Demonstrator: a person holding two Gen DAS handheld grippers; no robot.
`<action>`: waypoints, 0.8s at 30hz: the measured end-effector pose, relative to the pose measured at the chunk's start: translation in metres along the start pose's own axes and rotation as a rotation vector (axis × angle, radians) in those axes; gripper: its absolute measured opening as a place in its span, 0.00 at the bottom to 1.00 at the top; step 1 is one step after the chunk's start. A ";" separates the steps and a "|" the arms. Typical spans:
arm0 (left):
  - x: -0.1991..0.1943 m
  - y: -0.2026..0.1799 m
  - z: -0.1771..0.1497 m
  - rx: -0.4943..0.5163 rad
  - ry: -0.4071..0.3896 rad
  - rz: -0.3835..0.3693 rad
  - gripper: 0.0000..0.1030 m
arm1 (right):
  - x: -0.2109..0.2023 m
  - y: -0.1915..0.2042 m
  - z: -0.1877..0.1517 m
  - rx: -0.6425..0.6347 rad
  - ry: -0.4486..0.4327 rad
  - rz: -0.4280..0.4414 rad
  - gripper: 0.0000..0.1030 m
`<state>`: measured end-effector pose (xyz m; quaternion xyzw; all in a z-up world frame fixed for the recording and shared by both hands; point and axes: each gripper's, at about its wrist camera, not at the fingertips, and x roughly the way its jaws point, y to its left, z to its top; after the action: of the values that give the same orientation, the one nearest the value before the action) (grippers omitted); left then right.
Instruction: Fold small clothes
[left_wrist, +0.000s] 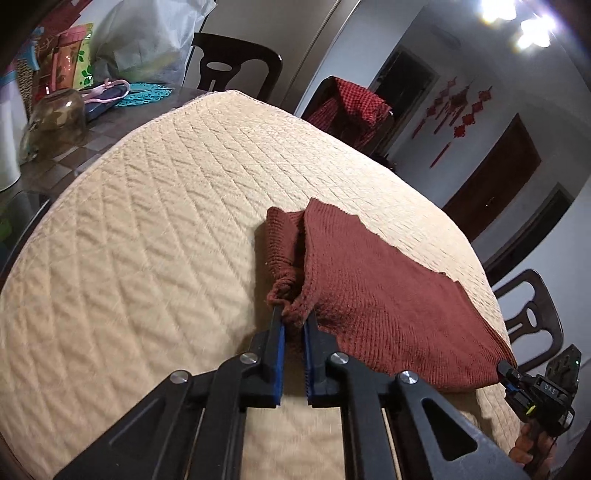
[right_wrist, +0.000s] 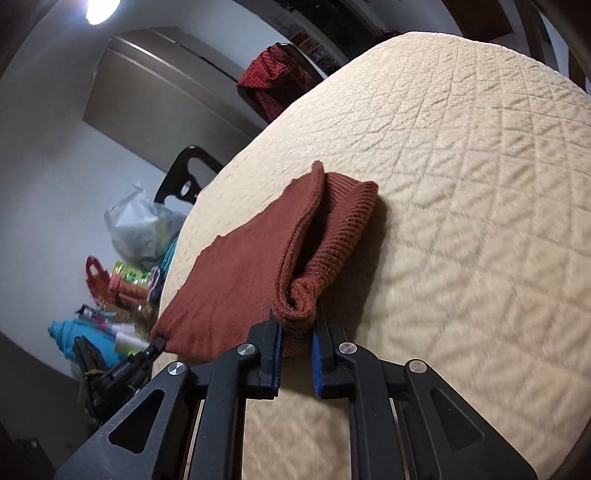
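Observation:
A small rust-red knitted garment (left_wrist: 376, 288) lies on the cream quilted table cover (left_wrist: 155, 229), held up along its near edge. My left gripper (left_wrist: 293, 317) is shut on one bunched corner of it. My right gripper (right_wrist: 297, 321) is shut on the other bunched corner of the garment (right_wrist: 240, 280). Each gripper shows in the other's view: the right gripper (left_wrist: 504, 369) at the garment's far right corner, the left gripper (right_wrist: 157, 343) at its far left corner. The far part of the garment rests on the cover (right_wrist: 461, 221).
Dark wooden chairs (left_wrist: 236, 66) stand around the table. One chair carries a red checked cloth (left_wrist: 351, 107). A glass jar (left_wrist: 59, 114), a plastic bag (left_wrist: 147, 40) and colourful packets (left_wrist: 70, 55) sit on the bare table beside the cover. A blue bottle (right_wrist: 85, 336) stands at the left.

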<state>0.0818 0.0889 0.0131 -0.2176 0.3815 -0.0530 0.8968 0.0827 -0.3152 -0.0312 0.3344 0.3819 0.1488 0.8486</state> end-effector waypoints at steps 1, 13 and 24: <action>-0.008 0.001 -0.007 0.001 0.003 -0.007 0.10 | -0.005 0.000 -0.005 -0.008 0.005 -0.005 0.12; -0.040 0.022 -0.064 -0.026 0.061 -0.009 0.10 | -0.033 -0.020 -0.053 0.011 0.072 -0.058 0.12; -0.046 0.022 -0.068 -0.024 0.047 -0.013 0.10 | -0.042 -0.019 -0.057 -0.004 0.044 -0.047 0.12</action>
<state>-0.0007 0.0970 -0.0075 -0.2296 0.4018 -0.0592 0.8845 0.0120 -0.3243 -0.0492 0.3201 0.4079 0.1368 0.8440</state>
